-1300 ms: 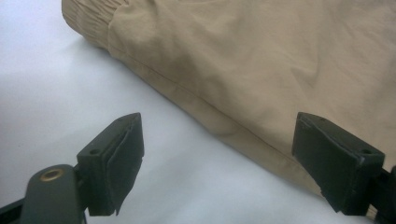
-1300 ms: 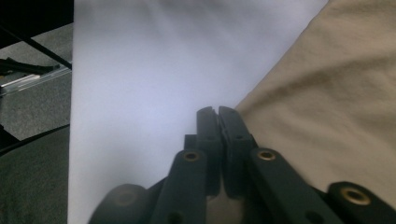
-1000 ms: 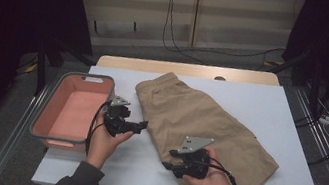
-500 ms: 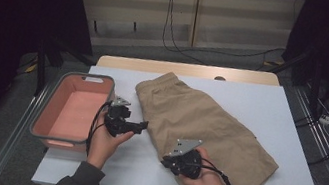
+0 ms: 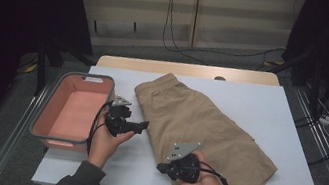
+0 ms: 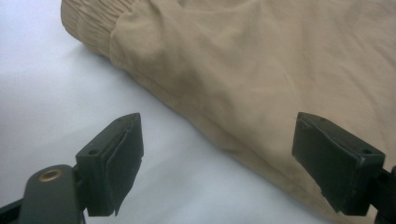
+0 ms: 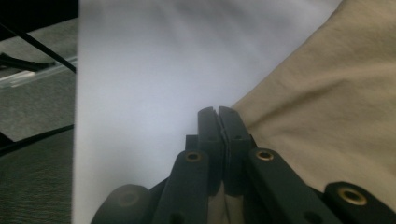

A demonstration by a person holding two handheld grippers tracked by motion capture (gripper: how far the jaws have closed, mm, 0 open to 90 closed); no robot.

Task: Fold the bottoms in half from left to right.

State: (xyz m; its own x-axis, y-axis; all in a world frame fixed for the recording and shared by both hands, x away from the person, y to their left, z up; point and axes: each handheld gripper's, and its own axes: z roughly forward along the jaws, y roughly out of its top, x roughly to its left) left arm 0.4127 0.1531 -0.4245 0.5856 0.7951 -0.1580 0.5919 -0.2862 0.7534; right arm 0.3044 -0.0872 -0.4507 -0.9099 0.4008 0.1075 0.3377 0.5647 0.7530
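Khaki shorts (image 5: 200, 126) lie flat on the white surface (image 5: 296, 140), long axis running from the waistband at 11 o'clock to the leg hems at 4 o'clock in the high view. Right hand-held gripper (image 5: 163, 168) sits at the near edge of the cloth, about 6 o'clock of the garment. Its jaws have just been closing and are now pressed together; in the right gripper view a thin fold of the fabric edge appears caught between them (image 7: 218, 122). Left hand-held gripper (image 5: 145, 125) hovers at the shorts' 9 o'clock edge, jaws spread wide, cloth lying ahead at 1 o'clock but untouched (image 6: 217, 161). Pink bin (image 5: 42, 115) stands beyond it at 9 o'clock. Right hand is nearer; a lift or fold probably follows.
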